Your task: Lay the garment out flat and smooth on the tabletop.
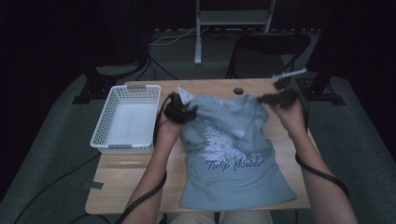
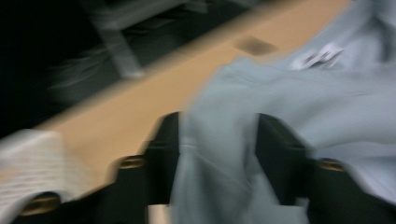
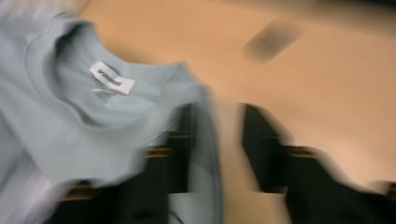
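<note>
One pale blue T-shirt (image 1: 233,163) lies with its hem at the near edge of the wooden table (image 1: 116,182), its far shoulders lifted. The left gripper (image 1: 180,111) and right gripper (image 1: 280,98), two in all, each have jaws clamped on shoulder cloth. One white basket (image 1: 126,123) sits left of the shirt.

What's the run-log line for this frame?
left hand-held gripper: shut on t-shirt | right hand-held gripper: at shoulder, grip unclear | basket: left of shirt
</note>
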`<act>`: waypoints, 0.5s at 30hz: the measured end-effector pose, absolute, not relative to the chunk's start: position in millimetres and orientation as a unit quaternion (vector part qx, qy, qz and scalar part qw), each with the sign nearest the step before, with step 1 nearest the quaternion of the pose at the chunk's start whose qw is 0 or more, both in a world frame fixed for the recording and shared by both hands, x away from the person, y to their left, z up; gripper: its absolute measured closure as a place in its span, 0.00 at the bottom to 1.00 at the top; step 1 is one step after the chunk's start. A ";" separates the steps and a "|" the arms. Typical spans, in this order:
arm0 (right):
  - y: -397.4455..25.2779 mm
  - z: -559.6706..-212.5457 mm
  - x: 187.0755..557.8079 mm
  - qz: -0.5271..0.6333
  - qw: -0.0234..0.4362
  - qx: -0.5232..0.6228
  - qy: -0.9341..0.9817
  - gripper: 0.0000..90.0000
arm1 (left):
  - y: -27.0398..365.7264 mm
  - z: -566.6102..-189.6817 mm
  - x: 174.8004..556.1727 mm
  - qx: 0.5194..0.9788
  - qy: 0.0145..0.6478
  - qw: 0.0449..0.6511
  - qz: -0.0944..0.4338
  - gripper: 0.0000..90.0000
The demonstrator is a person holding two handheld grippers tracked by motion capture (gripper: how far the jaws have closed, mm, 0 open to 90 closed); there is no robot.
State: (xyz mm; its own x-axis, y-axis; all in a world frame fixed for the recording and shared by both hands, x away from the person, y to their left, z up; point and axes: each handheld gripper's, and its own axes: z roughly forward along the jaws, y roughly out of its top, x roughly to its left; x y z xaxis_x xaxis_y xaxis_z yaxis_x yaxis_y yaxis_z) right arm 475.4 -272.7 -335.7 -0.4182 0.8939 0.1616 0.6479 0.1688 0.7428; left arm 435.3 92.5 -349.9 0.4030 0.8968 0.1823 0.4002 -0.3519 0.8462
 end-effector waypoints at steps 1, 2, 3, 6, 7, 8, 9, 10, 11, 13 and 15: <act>-281.4 -329.1 481.4 0.421 0.136 0.537 0.718 0.57 | 93.4 -349.6 439.1 0.750 0.441 0.367 0.329 0.43; -286.3 -330.7 483.4 0.437 0.117 0.546 0.705 0.57 | 93.4 -351.6 439.7 0.753 0.442 0.366 0.321 0.43; -289.2 -335.1 483.8 0.435 0.111 0.555 0.700 0.55 | 92.8 -356.0 438.4 0.760 0.435 0.371 0.308 0.43; -291.3 -360.8 479.5 0.411 0.099 0.557 0.714 0.50 | 86.6 -378.5 428.3 0.783 0.418 0.367 0.278 0.43; -291.4 -371.2 476.9 0.404 0.095 0.558 0.719 0.49 | 84.8 -387.3 425.2 0.788 0.418 0.364 0.267 0.43; -291.5 -381.8 473.9 0.403 0.083 0.555 0.723 0.48 | 83.9 -395.4 421.0 0.790 0.419 0.366 0.258 0.43; -290.8 -391.9 470.3 0.401 0.074 0.553 0.726 0.47 | 82.4 -403.5 416.7 0.795 0.416 0.369 0.243 0.43; -289.8 -400.8 465.5 0.396 0.069 0.551 0.732 0.47 | 80.7 -411.1 411.9 0.802 0.411 0.365 0.234 0.43; -288.6 -408.6 460.0 0.395 0.066 0.544 0.738 0.47 | 78.8 -418.3 406.3 0.805 0.407 0.366 0.229 0.43; -284.8 -421.9 448.3 0.387 0.054 0.533 0.750 0.45 | 74.8 -431.2 395.5 0.816 0.396 0.360 0.218 0.43; -279.8 -432.3 436.5 0.384 0.048 0.518 0.762 0.45 | 72.2 -440.3 385.4 0.821 0.388 0.363 0.207 0.43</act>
State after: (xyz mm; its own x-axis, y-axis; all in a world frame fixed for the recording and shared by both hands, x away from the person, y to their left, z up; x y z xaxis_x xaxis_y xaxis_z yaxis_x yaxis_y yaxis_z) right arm 436.5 -279.8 -432.3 -0.4579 0.8272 0.3256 0.7541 0.1673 0.6351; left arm 385.4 72.2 -440.3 0.6128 0.7881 0.0579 0.4872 -0.4345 0.7575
